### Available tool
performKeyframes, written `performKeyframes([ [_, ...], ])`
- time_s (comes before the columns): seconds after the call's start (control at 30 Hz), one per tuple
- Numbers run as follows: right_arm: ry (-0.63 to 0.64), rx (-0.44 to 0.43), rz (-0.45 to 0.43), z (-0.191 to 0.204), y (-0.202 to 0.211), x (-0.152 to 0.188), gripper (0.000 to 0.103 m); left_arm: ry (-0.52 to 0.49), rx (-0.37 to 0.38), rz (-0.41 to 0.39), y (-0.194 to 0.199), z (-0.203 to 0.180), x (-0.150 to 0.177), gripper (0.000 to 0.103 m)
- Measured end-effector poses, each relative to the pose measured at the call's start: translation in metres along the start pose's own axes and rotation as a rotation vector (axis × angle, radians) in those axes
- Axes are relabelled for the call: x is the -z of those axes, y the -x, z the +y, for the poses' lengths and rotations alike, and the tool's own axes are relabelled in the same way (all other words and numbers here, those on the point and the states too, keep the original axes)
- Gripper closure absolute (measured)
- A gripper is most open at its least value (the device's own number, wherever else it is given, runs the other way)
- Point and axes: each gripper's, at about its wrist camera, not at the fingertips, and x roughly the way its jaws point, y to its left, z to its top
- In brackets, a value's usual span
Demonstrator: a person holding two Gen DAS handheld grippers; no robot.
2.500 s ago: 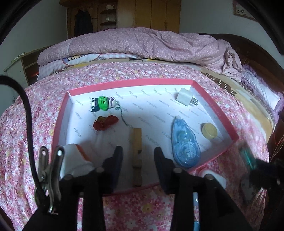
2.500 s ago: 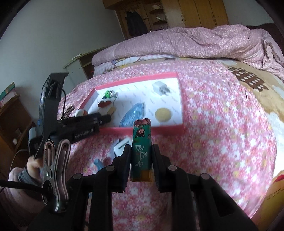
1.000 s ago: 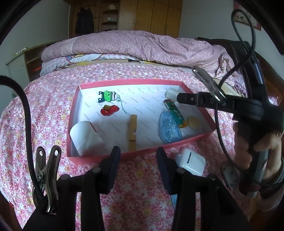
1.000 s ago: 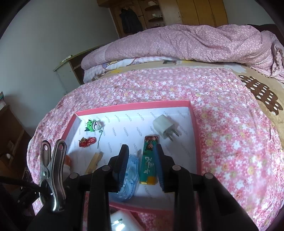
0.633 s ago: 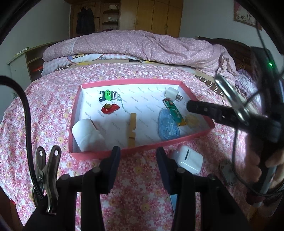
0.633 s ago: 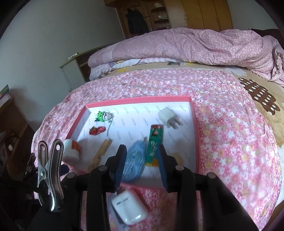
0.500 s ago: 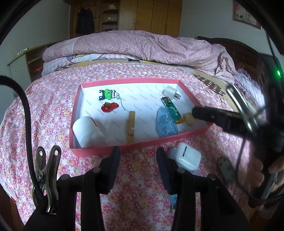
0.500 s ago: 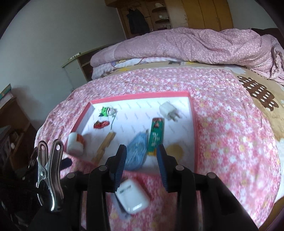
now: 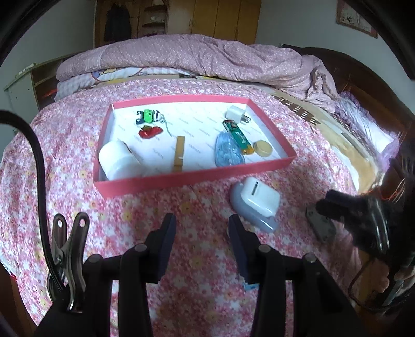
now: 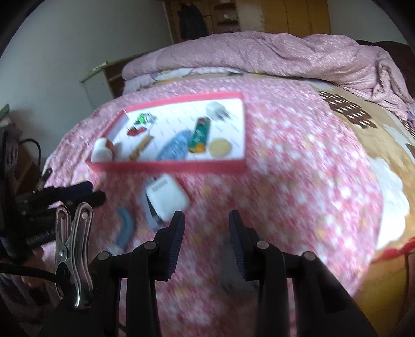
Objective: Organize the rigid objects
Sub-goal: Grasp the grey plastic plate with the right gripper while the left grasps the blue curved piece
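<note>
1. Pink floral bedspread (image 9: 202, 272) covers the bed under both grippers; beyond them a rumpled pink quilt (image 9: 207, 59) is heaped along the far side, backed by wooden wardrobes (image 9: 220, 18) and a pale wall.

2. Ahead of the left gripper (image 9: 202, 228) lies a shallow red-walled box (image 9: 197, 175) lined with white printed paper, its near wall facing the fingertips and well clear of them.

3. Inside the box, from the left gripper's side: a white cylindrical jar (image 9: 116, 160) in the near-left corner, a wooden clothespin (image 9: 179, 154) near the middle, a translucent blue teardrop-shaped tape dispenser (image 9: 228, 153), a green lighter (image 9: 238, 136) with a cartoon print touching its right edge, a round tan tin (image 9: 262, 148) beside that, a white plug adapter (image 9: 236, 114) at the far right, and a green figurine (image 9: 147, 116) and red trinket (image 9: 150, 131) at the far left.

4. Outside the box, ahead and right of the left gripper, a glossy white rounded earbud case (image 9: 259, 198) rests on a grey flat item (image 9: 246, 212).

5. Left gripper's jaws stand moderately apart, holding nothing.

6. Right gripper (image 10: 206, 225), in a blurred view, hangs over the bedspread with its jaws parted after a slight opening and nothing between them; the case lies just ahead to its left.
</note>
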Motion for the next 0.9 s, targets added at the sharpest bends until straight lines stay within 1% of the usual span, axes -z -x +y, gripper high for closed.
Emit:
performKeyframes([
  [0.13,0.006,0.040,0.001,-0.007,0.006,0.016,0.067,0.016,0.017,0.019,0.000,-0.001,0.004,0.059],
  [0.23,-0.009,0.053,0.022,-0.014,0.003,0.024,0.067,0.013,0.031,0.031,-0.001,-0.006,0.007,0.059],
  [0.33,-0.036,0.063,0.039,-0.021,-0.001,0.032,0.067,-0.006,0.040,0.037,-0.001,-0.014,0.011,0.059],
  [0.47,-0.053,0.082,0.033,-0.026,-0.002,0.037,0.067,-0.046,0.068,0.046,-0.001,-0.027,0.016,0.059],
  [0.57,-0.046,0.089,0.029,-0.024,-0.003,0.039,0.055,-0.079,0.084,0.061,-0.005,-0.039,0.021,0.059],
  [0.63,-0.034,0.090,0.025,-0.022,-0.003,0.040,0.054,-0.093,0.069,0.071,-0.010,-0.044,0.023,0.059],
  [0.7,-0.024,0.083,0.026,-0.021,-0.005,0.042,0.053,-0.108,0.037,0.084,-0.015,-0.047,0.025,0.059],
  [0.83,-0.017,0.089,0.027,-0.020,-0.011,0.045,0.052,-0.114,0.025,0.110,-0.025,-0.050,0.029,0.059],
  [0.9,-0.013,0.088,0.027,-0.020,-0.013,0.047,0.052,-0.119,-0.003,0.115,-0.030,-0.052,0.031,0.059],
])
